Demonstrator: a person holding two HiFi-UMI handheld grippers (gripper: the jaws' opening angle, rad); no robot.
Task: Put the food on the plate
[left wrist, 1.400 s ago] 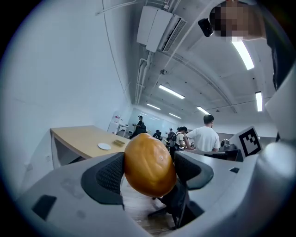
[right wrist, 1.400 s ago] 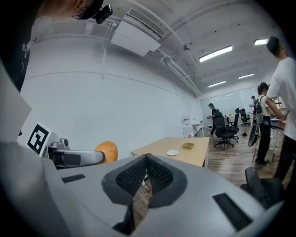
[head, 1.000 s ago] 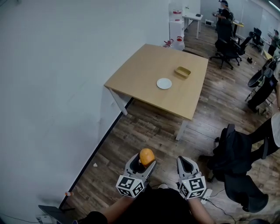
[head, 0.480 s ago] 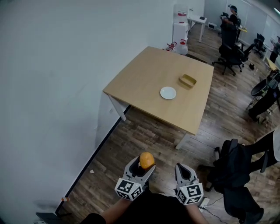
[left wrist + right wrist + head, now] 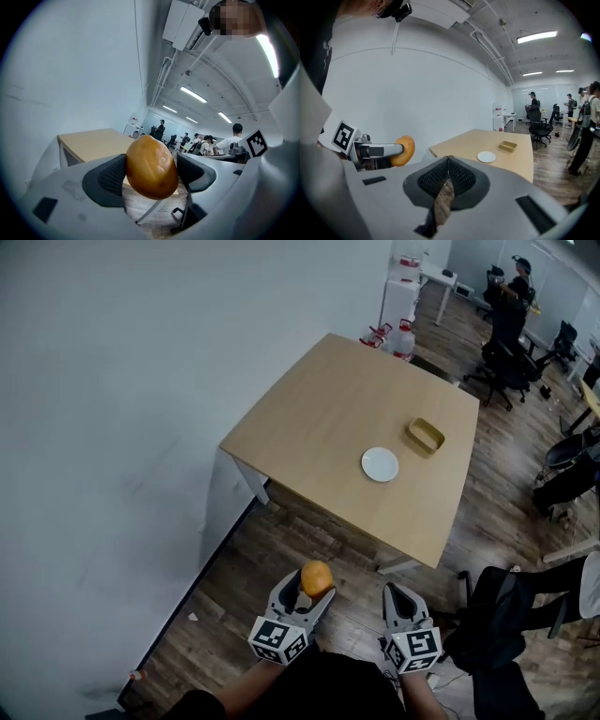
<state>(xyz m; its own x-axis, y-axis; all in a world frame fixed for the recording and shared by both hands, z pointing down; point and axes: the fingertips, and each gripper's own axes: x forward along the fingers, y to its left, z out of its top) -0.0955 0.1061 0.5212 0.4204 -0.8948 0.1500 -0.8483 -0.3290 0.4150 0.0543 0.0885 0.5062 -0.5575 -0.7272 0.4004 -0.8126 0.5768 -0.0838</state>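
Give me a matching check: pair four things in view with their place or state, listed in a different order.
Things:
1. orange food
2. white plate
3. yellow tray
4. right hand-held gripper

Places or states:
A. shut on nothing
B. round, bare, on the table
C. clamped between the jaws of the left hand-held gripper
D. rectangular, on the table beyond the plate

Pairs: 1-C, 2-B, 3-D, 4-A

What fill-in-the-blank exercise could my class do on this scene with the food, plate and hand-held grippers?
The left hand-held gripper, shut on the orange-brown food, is over the ____, short of the table.
The right hand-held gripper is shut and holds ____.
On the table, beside the yellow tray, lies a round white ____.
Missing words: floor; nothing; plate.
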